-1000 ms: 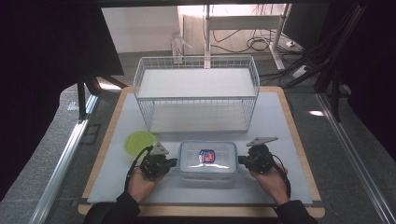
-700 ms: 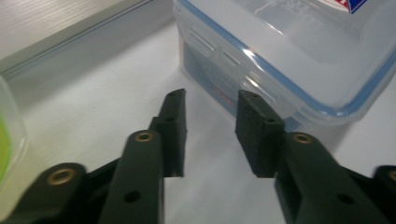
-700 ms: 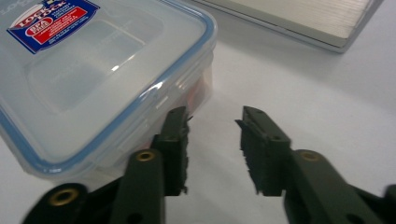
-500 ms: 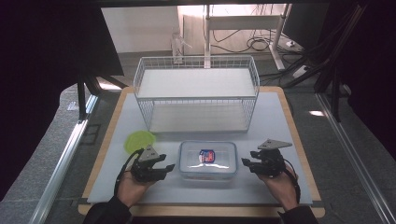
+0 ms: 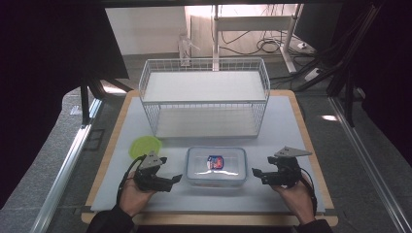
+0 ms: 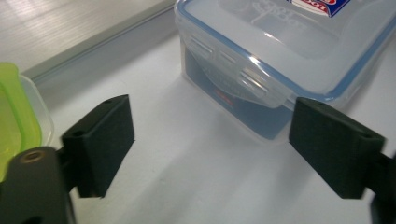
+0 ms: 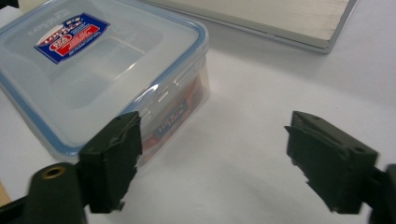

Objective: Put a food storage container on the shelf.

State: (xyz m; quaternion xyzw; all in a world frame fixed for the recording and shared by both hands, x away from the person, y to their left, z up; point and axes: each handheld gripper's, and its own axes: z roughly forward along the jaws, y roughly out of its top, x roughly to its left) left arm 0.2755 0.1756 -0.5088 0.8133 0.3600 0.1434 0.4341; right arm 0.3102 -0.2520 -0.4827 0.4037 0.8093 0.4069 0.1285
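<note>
Between your two hands, at about 6 o'clock on the white mat, sits the clear plastic food container, lid on, with a red and blue sticker on top. Your left gripper rests at its 9 o'clock side and your right gripper at its 3 o'clock side; neither touches it. Both claws stand spread apart with nothing between them, as each gripper view shows: the left jaws frame a side latch flap, the right jaws frame the opposite short wall.

Expect the container to be stiff but light, with smooth, slippery walls and a dark item inside that may shift. You would likely do best to press it from both short ends at once, low on the walls under the lid rim, since the flaps could flex or pop open if pinched. Beyond it at 12 o'clock stands the white wire rack, and at 10 o'clock, just past your left gripper, lies a small green-lidded tub; keep clear of that one when you close in.
</note>
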